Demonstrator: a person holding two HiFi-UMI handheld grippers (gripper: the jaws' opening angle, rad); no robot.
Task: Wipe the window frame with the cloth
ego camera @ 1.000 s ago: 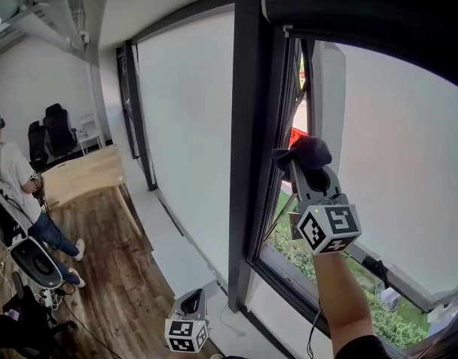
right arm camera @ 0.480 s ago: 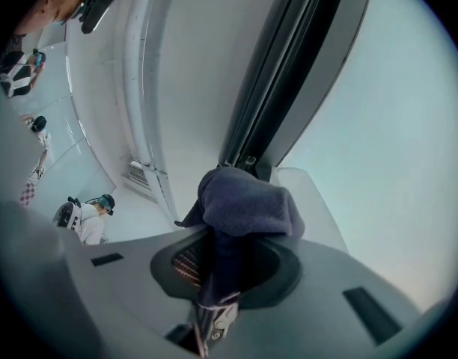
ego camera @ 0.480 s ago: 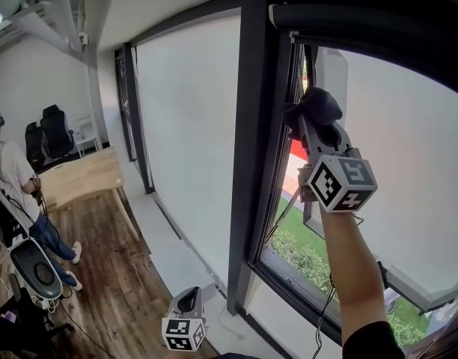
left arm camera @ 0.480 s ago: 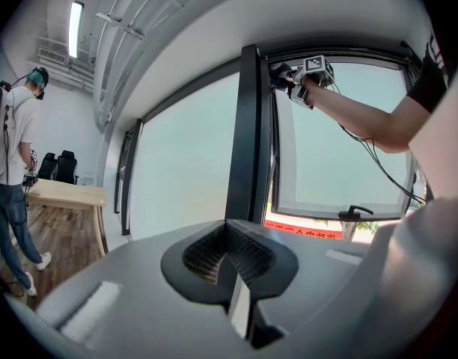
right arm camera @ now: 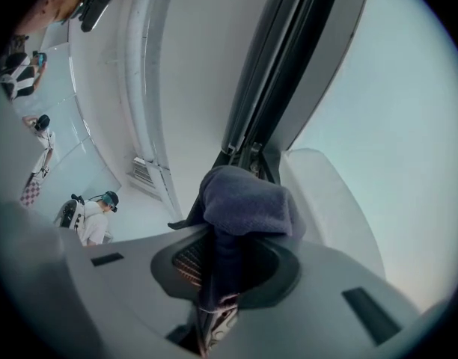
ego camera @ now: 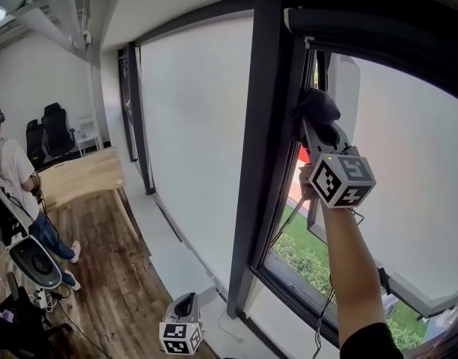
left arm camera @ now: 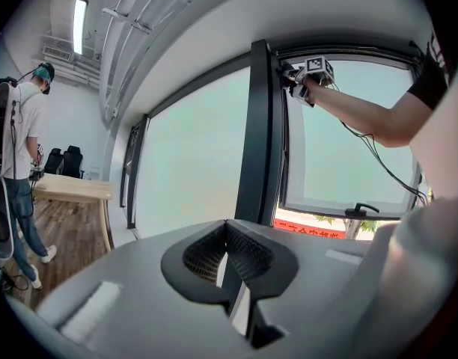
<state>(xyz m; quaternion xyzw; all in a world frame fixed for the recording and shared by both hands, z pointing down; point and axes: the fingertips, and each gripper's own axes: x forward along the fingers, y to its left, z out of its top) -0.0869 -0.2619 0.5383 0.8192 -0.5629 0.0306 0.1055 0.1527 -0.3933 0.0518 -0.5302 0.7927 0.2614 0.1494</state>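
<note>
Low down, just above the pale sill strip by the wall, the left gripper hangs idle, jaws closed together with nothing between them. Higher up a bare forearm reaches up to the right gripper, marker cube toward the head camera. Its jaws are clamped on one dark blue-grey cloth. The cloth bunches out past the tips in a rounded wad and is pressed against the upper part of the dark window frame, in the channel where the upright post meets the open sash. A cable trails down beside the arm. One black handle sits on the sash's lower rail. Through the gap: green shrubs and a red strip outside. Nothing lies between the cloth and the frame. Further along the wall, pale blinds or frosted panes fill two more window bays. Deeper in the room are a wood floor, one wooden worktop, one person in a white shirt standing at its near end, and two black chairs by the far wall.
</note>
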